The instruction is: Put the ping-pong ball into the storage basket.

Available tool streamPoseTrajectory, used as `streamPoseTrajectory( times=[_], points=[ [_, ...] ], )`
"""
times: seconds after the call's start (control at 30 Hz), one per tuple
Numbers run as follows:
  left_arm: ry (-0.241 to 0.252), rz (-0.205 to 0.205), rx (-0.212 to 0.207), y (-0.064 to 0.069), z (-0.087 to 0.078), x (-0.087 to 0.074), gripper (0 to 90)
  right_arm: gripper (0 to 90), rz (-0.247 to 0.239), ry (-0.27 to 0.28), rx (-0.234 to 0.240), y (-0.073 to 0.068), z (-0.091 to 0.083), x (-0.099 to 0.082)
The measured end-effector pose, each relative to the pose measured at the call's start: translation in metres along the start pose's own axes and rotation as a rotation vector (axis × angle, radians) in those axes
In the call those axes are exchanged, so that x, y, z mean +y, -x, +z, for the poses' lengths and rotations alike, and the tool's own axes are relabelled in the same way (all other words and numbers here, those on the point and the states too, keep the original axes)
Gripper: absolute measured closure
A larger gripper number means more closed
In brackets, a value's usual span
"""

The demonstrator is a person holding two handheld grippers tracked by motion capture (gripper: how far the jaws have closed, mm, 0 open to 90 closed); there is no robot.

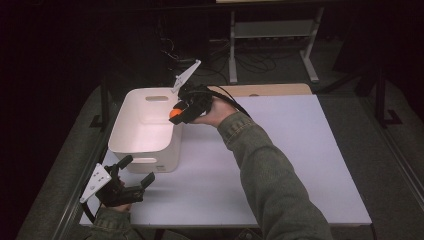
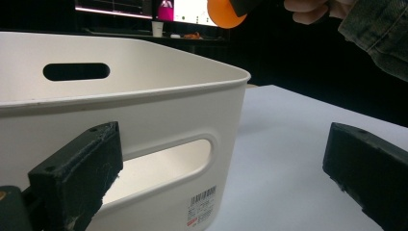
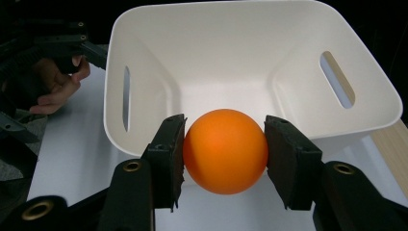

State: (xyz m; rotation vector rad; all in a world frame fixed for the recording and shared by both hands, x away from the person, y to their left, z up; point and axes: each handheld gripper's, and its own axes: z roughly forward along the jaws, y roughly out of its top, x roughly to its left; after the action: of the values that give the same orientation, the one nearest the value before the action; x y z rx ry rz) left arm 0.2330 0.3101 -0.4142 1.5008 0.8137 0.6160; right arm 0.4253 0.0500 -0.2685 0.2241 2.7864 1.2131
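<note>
An orange ball point(image 3: 225, 150) sits clamped between the two black pads of my right gripper point(image 3: 225, 156). In the high view that right gripper point(image 1: 181, 113) hovers over the right rim of a white plastic bin point(image 1: 145, 131), with the ball point(image 1: 174, 113) at its tip. The bin point(image 3: 250, 62) looks bare inside, with a slot handle in each end wall. My left gripper point(image 1: 137, 172) rests near the table's front left corner, just in front of the bin, its jaws wide apart around nothing. From there the bin's near wall point(image 2: 159, 110) fills the left, and the ball point(image 2: 226, 12) hangs above.
The bin stands on a white tabletop point(image 1: 290, 150) with free room across its middle and right. A wooden strip point(image 1: 270, 90) lies along the far edge. A metal stand point(image 1: 272, 35) and cables sit on the dark floor behind.
</note>
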Motion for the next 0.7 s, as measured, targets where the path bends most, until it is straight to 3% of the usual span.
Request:
streamPoseTrajectory(
  times=[0.7],
  points=[
    [-0.002,0.001,-0.001,0.0,-0.001,0.0,0.0,49.9,0.005,0.0,0.059,0.006,0.033,0.014]
  ],
)
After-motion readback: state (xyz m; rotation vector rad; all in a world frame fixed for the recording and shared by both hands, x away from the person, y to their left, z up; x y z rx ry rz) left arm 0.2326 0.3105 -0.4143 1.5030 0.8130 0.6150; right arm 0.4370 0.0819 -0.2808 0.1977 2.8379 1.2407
